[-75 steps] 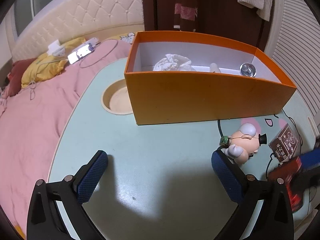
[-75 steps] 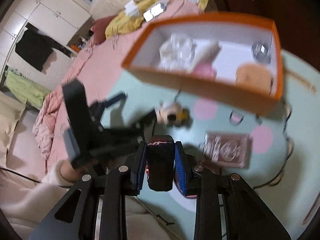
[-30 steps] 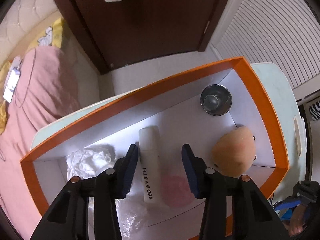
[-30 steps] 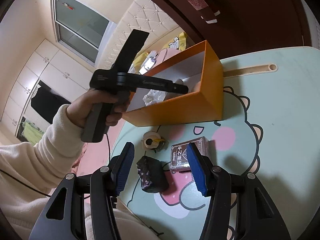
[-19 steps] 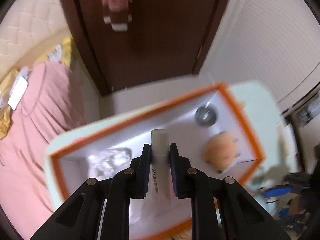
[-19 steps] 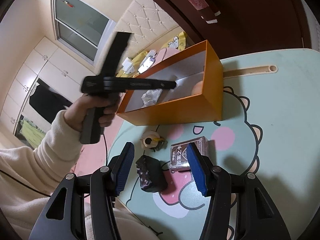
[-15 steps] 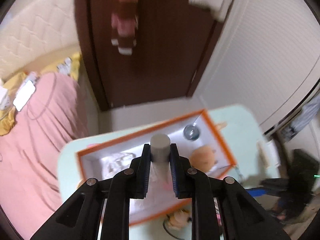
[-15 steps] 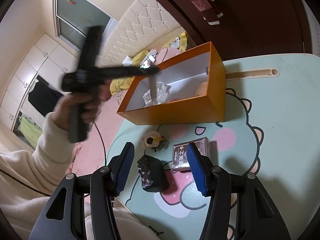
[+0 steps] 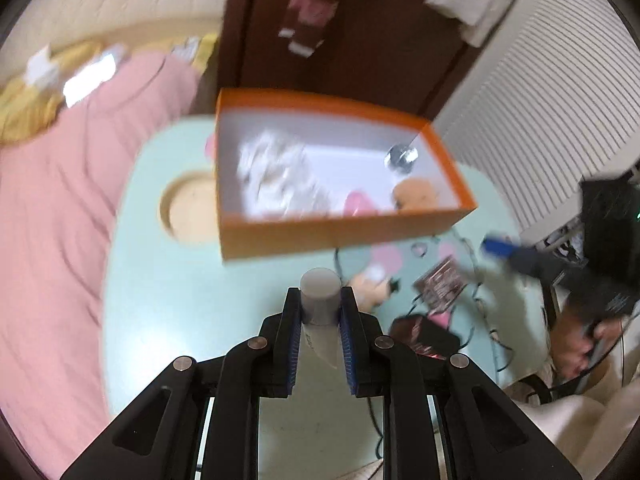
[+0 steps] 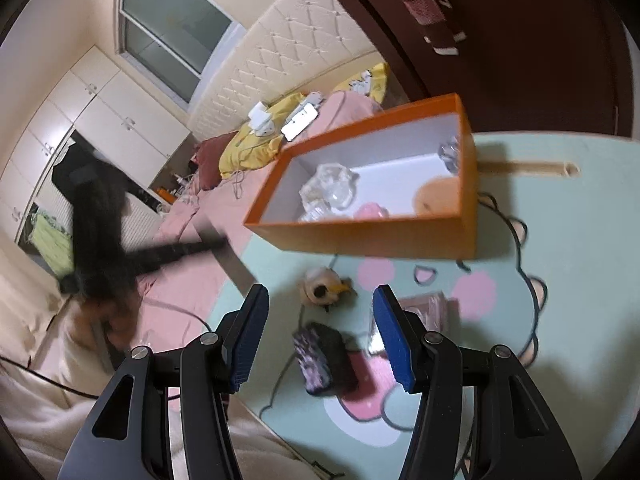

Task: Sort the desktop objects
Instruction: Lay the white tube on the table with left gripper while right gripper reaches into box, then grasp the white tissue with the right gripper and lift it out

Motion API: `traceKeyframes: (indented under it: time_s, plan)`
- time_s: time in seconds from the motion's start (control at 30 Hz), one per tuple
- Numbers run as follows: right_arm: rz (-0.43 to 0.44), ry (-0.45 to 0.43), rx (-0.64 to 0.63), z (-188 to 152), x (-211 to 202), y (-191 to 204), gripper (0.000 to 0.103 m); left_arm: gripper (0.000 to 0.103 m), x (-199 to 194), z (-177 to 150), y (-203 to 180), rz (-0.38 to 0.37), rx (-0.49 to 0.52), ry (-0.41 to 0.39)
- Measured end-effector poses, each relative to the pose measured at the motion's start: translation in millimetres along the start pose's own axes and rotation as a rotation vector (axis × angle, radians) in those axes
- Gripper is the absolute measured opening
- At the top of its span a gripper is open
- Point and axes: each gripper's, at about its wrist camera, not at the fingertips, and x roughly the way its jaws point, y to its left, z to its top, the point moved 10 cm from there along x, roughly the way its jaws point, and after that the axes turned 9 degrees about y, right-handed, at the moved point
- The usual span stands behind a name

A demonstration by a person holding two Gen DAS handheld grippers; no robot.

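Observation:
My left gripper (image 9: 320, 314) is shut on a white tube (image 9: 320, 300), held up above the mint table, near side of the orange box (image 9: 340, 236). The box holds crumpled plastic (image 9: 276, 172), a pink item (image 9: 358, 204), a peach-coloured toy (image 9: 416, 194) and a metal cup (image 9: 401, 156). My right gripper (image 10: 320, 340) is open and empty above a black pouch (image 10: 322, 358), a small figurine (image 10: 320, 286) and a card pack (image 10: 432, 308). The orange box (image 10: 380, 236) lies beyond them. The left gripper shows blurred at the left in the right wrist view.
The round mint table (image 9: 180, 300) has a cup recess (image 9: 188, 208) left of the box. A pink bed (image 9: 52, 200) runs along the left. A dark door (image 9: 340, 20) and white slatted wall (image 9: 540, 80) stand behind. A cable (image 10: 288, 368) trails by the pouch.
My left gripper closed on the white tube in the box, lifted it out and drew back over the table. My right gripper released the black pouch onto the table and stays open.

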Motion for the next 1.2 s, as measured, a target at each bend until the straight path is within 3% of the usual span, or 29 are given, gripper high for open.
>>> traceKeyframes:
  time_s: [0.17, 0.2, 0.23, 0.3, 0.5, 0.63, 0.9, 0.97, 1.0, 1.03, 1.07, 1.2]
  plan:
    - [-0.06, 0.054, -0.073, 44, 16, 17, 0.056, 0.021, 14, -8, 5, 0.009, -0.041, -0.058]
    - [-0.097, 0.082, -0.098, 53, 25, 20, 0.056, 0.033, 13, -8, 5, 0.02, -0.043, -0.077]
    - [-0.139, 0.114, -0.128, 62, 35, 23, 0.056, 0.054, 11, -9, 6, 0.032, -0.043, -0.099]
    - [-0.209, 0.18, -0.194, 78, 56, 29, 0.056, 0.071, 4, -9, 6, 0.054, -0.026, -0.154]
    - [-0.355, 0.391, -0.444, 102, 128, 39, 0.056, 0.073, -13, -14, 9, 0.093, 0.018, -0.232]
    - [-0.424, 0.509, -0.57, 106, 167, 31, 0.056, 0.073, -12, -23, 15, 0.036, -0.021, -0.219]
    - [-0.512, 0.629, -0.736, 101, 214, 19, 0.06, 0.073, -8, -22, 16, -0.016, -0.048, -0.217]
    - [-0.529, 0.598, -0.759, 100, 218, 18, 0.058, 0.073, -8, -22, 17, -0.016, -0.051, -0.22]
    - [-0.512, 0.599, -0.755, 98, 220, 19, 0.047, 0.073, -7, -22, 18, -0.016, -0.054, -0.218]
    - [-0.487, 0.603, -0.736, 97, 219, 20, 0.027, 0.073, -7, -22, 19, -0.017, -0.058, -0.217]
    - [-0.463, 0.605, -0.714, 96, 218, 22, 0.021, 0.073, -6, -23, 21, -0.018, -0.061, -0.215]
    - [-0.435, 0.553, -0.665, 102, 204, 23, 0.02, 0.073, -6, -23, 24, -0.026, -0.074, -0.214]
